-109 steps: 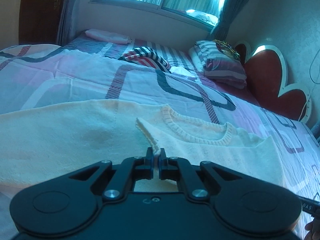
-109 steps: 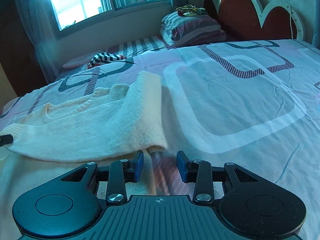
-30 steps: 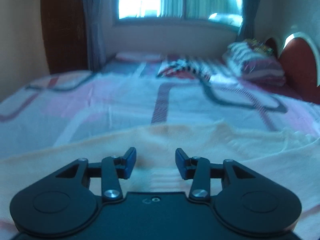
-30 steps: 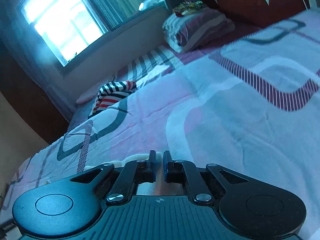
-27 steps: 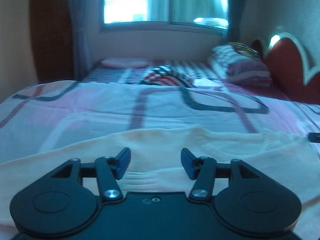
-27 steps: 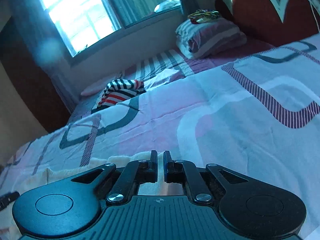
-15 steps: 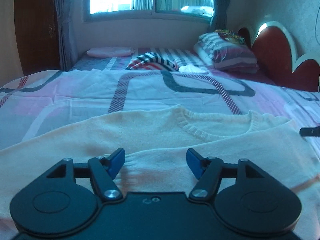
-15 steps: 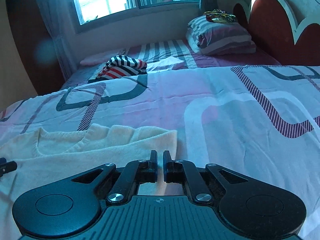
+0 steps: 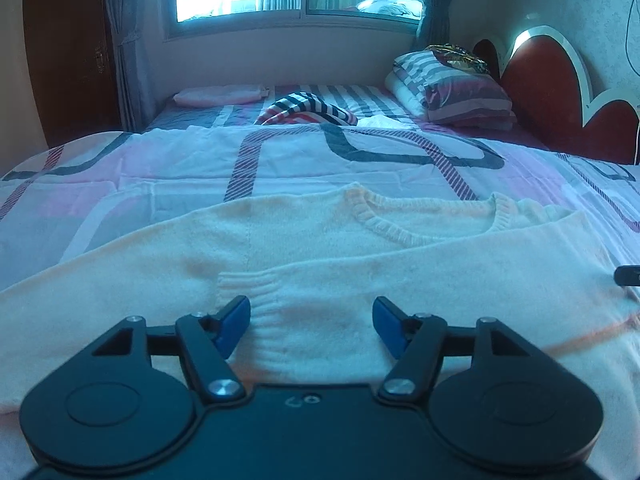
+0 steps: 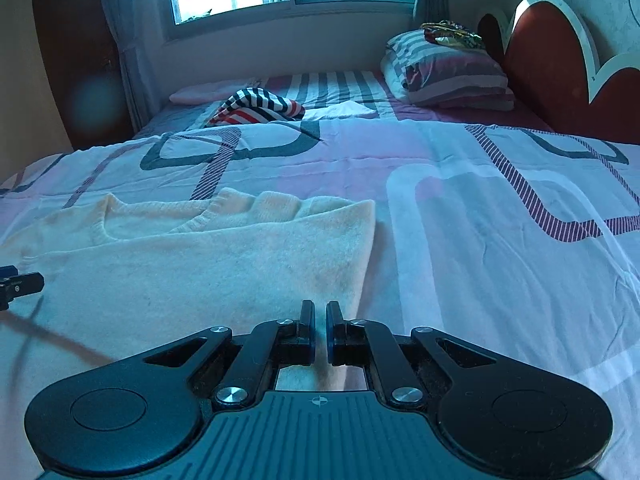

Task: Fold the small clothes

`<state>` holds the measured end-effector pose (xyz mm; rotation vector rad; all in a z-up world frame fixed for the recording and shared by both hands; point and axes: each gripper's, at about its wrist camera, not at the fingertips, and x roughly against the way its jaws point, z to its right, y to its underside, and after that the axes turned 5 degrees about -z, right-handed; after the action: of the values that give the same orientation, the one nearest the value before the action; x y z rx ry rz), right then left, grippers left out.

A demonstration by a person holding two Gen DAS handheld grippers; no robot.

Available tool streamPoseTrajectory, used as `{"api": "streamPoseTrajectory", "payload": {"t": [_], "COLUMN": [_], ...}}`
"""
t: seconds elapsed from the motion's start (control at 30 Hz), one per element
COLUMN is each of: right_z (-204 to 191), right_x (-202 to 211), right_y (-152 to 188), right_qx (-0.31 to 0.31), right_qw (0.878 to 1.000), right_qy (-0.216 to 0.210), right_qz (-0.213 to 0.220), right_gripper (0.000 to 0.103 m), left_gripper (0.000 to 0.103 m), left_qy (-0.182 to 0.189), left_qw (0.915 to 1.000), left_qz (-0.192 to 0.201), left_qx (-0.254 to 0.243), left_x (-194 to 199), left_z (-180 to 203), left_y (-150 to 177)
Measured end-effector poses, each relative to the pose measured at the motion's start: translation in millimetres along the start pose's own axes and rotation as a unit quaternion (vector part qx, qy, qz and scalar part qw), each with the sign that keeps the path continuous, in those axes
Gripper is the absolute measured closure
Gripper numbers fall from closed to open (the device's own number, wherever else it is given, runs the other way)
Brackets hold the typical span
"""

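Observation:
A cream knitted sweater [image 9: 320, 248] lies flat on the patterned bedcover [image 10: 500, 260], its ribbed neckline [image 9: 420, 220] towards the window. One sleeve is folded across the chest, and its ribbed cuff [image 9: 248, 284] rests just ahead of my left gripper [image 9: 311, 308]. That gripper is open and hovers low over the folded sleeve, with cloth under the gap but not pinched. My right gripper [image 10: 320, 312] is shut over the sweater [image 10: 220, 264] near its right edge, with no cloth visibly clamped. A black tip of each gripper shows at the edge of the other's view.
A striped red, white and dark garment [image 9: 308, 110] lies farther up the bed. Stacked striped pillows [image 9: 452, 88] sit before the red heart-shaped headboard [image 9: 560, 96]. A pink pillow [image 9: 220, 94] lies below the window, and a dark wooden door stands at the left.
The left gripper, earlier shut on the sleeve cuff, has let it go and spread wider; the sleeve now lies across the chest. The right gripper levelled out, staying shut.

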<state>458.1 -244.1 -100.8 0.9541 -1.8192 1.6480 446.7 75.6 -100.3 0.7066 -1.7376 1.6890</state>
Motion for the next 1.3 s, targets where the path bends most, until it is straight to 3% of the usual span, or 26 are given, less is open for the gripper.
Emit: {"api": "streamPoseTrajectory", "payload": {"t": [0.27,0.33,0.4,0.47,0.5,0.6,0.7,0.8,0.83,0.97,1.13,1.2,1.23,1.27,1.3], "right_z": [-2,-1,0,2,3,-1,-8,-18,-21,-36,-49,-53,-54,-55,-55], "right_x": [1,11,20,26,30,39,40,34,32,26,24,26,27,28,28], "right_y": [18,16,17,19,22,27,27,27,27,26,24,22,22,21,20], "right_qx": [-0.020,-0.036,-0.041,-0.051,-0.057,-0.066,-0.071,-0.076,-0.078,-0.079,-0.093,-0.094,-0.096,-0.097,-0.099], "right_qw": [1.000,0.999,0.999,0.998,0.998,0.997,0.997,0.997,0.997,0.997,0.995,0.995,0.995,0.995,0.995], "right_qy": [0.010,0.006,0.014,0.018,0.015,0.004,-0.006,-0.012,-0.014,-0.016,-0.022,-0.021,-0.020,-0.019,-0.017], "right_qz": [-0.006,0.007,0.021,0.022,0.030,0.043,0.039,0.024,0.019,0.013,0.013,0.018,0.020,0.021,0.020], "right_gripper": [0.098,0.098,0.096,0.070,0.049,0.048,0.048,0.048,0.048,0.048,0.048,0.048,0.048,0.048,0.048], "left_gripper": [0.035,0.035,0.029,0.025,0.025,0.029,0.038,0.042,0.047,0.050,0.050,0.059,0.071,0.090,0.098], "left_qy": [-0.001,-0.003,-0.011,-0.023,-0.034,-0.075,-0.115,-0.143,-0.144,-0.133,-0.082,-0.069,-0.066,-0.062,-0.062], "left_qw": [0.9998,0.9999,0.9997,0.9982,0.9966,0.9876,0.9684,0.9376,0.9290,0.9043,0.8555,0.8384,0.8317,0.8252,0.8177], "left_qz": [-0.019,-0.012,0.006,0.016,0.020,0.024,0.020,0.020,0.022,0.046,0.095,0.112,0.119,0.122,0.117], "left_qx": [-0.005,0.003,0.020,0.053,0.073,0.136,0.220,0.317,0.340,0.403,0.502,0.529,0.538,0.548,0.560], "left_x": [-5,4,19,36,45,73,100,122,127,141,135,132,129,126,120], "left_z": [-2,-8,-23,-48,-64,-121,-186,-245,-258,-294,-321,-326,-329,-334,-341], "left_y": [0,0,4,13,19,43,77,110,117,129,142,145,147,149,153]}}
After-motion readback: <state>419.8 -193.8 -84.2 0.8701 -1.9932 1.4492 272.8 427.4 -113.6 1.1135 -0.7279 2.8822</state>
